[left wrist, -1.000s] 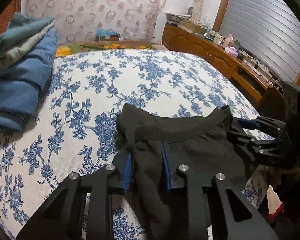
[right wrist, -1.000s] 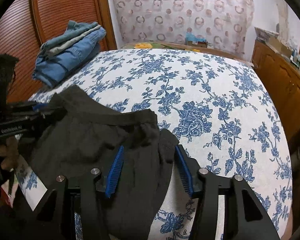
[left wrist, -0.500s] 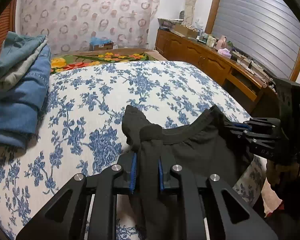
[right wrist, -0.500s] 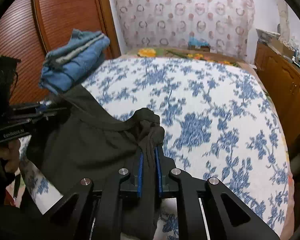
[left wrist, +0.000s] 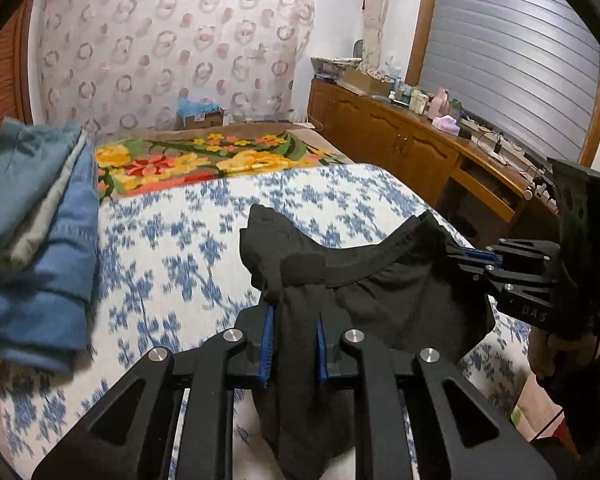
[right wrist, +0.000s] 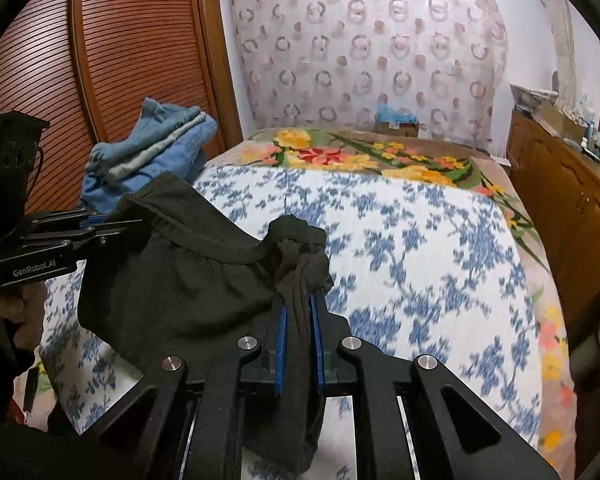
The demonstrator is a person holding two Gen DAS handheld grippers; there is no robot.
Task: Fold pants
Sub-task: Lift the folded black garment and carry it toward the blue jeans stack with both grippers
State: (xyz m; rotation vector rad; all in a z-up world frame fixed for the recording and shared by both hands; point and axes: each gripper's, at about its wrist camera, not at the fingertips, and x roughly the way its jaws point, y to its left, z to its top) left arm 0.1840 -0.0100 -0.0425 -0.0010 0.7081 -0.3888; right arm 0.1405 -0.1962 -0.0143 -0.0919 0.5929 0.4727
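Observation:
Black pants hang by their waistband between both grippers, above the bed. In the left wrist view my left gripper is shut on one bunched end of the waistband, and cloth hangs down between its blue pads. My right gripper holds the other end at the right. In the right wrist view my right gripper is shut on a gathered knot of the pants. My left gripper pinches the far corner at the left. The waistband sags between them. The pant legs are hidden below.
The bed has a white cover with blue flowers and a bright floral blanket at its far end. A stack of folded denim lies on the bed's left side. A wooden sideboard runs along the right, a slatted wardrobe door along the left.
Both grippers have closed on the waistband, the right from wide open. Both have risen, and the pants have come up off the bed cover between them.

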